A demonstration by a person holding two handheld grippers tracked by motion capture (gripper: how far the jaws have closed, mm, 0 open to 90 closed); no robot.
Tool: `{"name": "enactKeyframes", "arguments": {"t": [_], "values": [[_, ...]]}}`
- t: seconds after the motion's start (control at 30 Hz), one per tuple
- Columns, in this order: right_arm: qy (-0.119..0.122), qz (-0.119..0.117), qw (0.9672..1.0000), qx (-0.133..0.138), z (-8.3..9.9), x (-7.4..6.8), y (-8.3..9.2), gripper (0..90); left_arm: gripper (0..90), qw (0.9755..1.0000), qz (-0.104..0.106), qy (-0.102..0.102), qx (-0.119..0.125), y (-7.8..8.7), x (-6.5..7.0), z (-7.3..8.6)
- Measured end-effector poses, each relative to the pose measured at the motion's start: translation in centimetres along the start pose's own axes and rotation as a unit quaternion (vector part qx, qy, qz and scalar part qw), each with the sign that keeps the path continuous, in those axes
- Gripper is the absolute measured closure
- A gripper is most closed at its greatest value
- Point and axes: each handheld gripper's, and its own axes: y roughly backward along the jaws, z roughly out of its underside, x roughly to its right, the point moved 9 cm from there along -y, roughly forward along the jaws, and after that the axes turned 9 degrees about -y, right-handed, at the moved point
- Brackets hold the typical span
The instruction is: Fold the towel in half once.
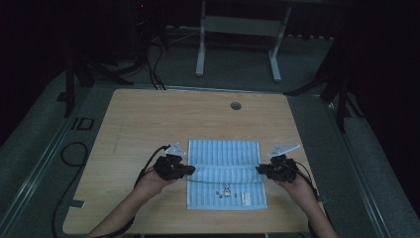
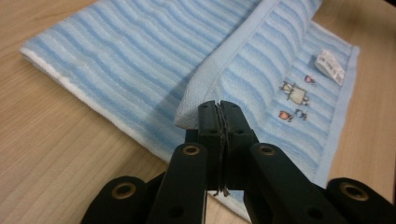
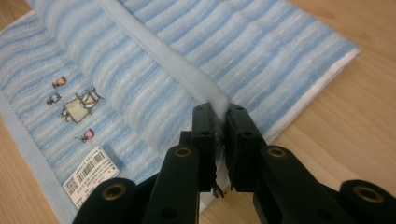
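Note:
A light blue striped towel (image 1: pixel 225 171) lies on the wooden table (image 1: pixel 148 119), its near part folded over with a small embroidered picture (image 1: pixel 226 190) and a white label (image 1: pixel 245 198) facing up. My left gripper (image 1: pixel 190 170) is shut on the left corner of the folded hem (image 2: pixel 198 95), and the left gripper view shows the jaws pinching the cloth. At the towel's right side my right gripper (image 1: pixel 259 170) is shut on the other hem corner (image 3: pixel 212 95). Both corners sit low over the towel's middle.
A round cable hole (image 1: pixel 236 105) sits near the table's far edge. A white desk frame (image 1: pixel 237 34) stands on the floor beyond. A black cable loops (image 1: pixel 74 153) on the floor at the left. Bare wood surrounds the towel.

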Motion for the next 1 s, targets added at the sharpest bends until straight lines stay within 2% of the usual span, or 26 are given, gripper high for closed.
{"name": "enactKeyframes", "arguments": {"t": [0.1, 0.17, 0.23, 0.3, 0.33, 0.37, 0.4, 0.43, 0.47, 0.5, 0.57, 0.6, 0.67, 0.8, 0.9, 1.0], "values": [[-0.002, -0.003, 0.9999, 0.010, -0.3, 0.0, 0.6, 82.5, 87.9, 1.0000, 0.001, -0.002, 0.008, 0.4, 0.5, -0.3], [0.003, -0.005, 0.9998, 0.018, -0.5, -0.4, 1.4, 82.3, 87.8, 0.9998, 0.007, -0.018, 0.011, 1.0, 1.2, -0.5], [0.009, -0.011, 0.9994, 0.030, -0.3, -0.9, 2.4, 82.1, 87.7, 0.9996, 0.006, -0.018, 0.021, 1.7, 1.8, -0.6], [0.010, -0.014, 0.9988, 0.046, 0.3, -1.8, 3.6, 81.6, 87.5, 0.9991, 0.009, -0.037, 0.020, 2.2, 3.0, -0.2], [0.013, -0.018, 0.9984, 0.052, 0.6, -2.2, 4.1, 80.7, 87.0, 0.9986, 0.027, -0.042, 0.020, 2.4, 4.1, 0.1], [0.009, -0.035, 0.9978, 0.056, 1.5, -3.1, 4.7, 74.2, 84.2, 0.9976, 0.049, -0.044, 0.018, 2.6, 5.2, 0.6], [0.005, -0.057, 0.9969, 0.053, 2.3, -4.0, 5.2, 70.3, 78.6, 0.9966, 0.064, -0.049, 0.015, 2.8, 5.9, 0.9], [0.004, -0.069, 0.9962, 0.052, 3.0, -4.5, 5.5, 69.1, 70.8, 0.9956, 0.080, -0.048, 0.005, 2.9, 6.8, 1.6], [0.001, -0.080, 0.9953, 0.055, 4.0, -5.0, 5.9, 66.9, 62.9, 0.9952, 0.086, -0.047, -0.002, 3.0, 7.1, 2.0], [-0.004, -0.083, 0.9951, 0.054, 4.5, -5.2, 6.0, 65.0, 61.6, 0.9950, 0.091, -0.042, -0.005, 3.1, 7.3, 2.4], [-0.013, -0.066, 0.9966, 0.049, 5.5, -4.7, 6.1, 64.4, 58.2, 0.9955, 0.088, -0.035, -0.002, 3.3, 7.1, 2.6], [-0.022, -0.063, 0.9965, 0.049, 5.7, -4.5, 6.0, 63.9, 57.2, 0.9960, 0.086, -0.025, -0.001, 3.3, 6.9, 2.6], [-0.035, -0.070, 0.9958, 0.047, 5.9, -4.2, 5.7, 63.2, 56.6, 0.9964, 0.084, -0.012, -0.005, 3.1, 6.5, 2.7], [-0.030, -0.063, 0.9970, 0.032, 6.2, -4.1, 4.6, 61.4, 56.5, 0.9965, 0.079, -0.019, -0.022, 2.4, 6.4, 3.1], [-0.031, -0.058, 0.9975, 0.025, 6.2, -3.9, 3.9, 60.7, 56.5, 0.9963, 0.077, -0.013, -0.035, 1.8, 6.1, 3.5], [-0.027, -0.056, 0.9979, 0.020, 6.0, -3.7, 3.4, 57.3, 51.9, 0.9964, 0.065, -0.014, -0.053, 1.1, 5.5, 3.9]]}}
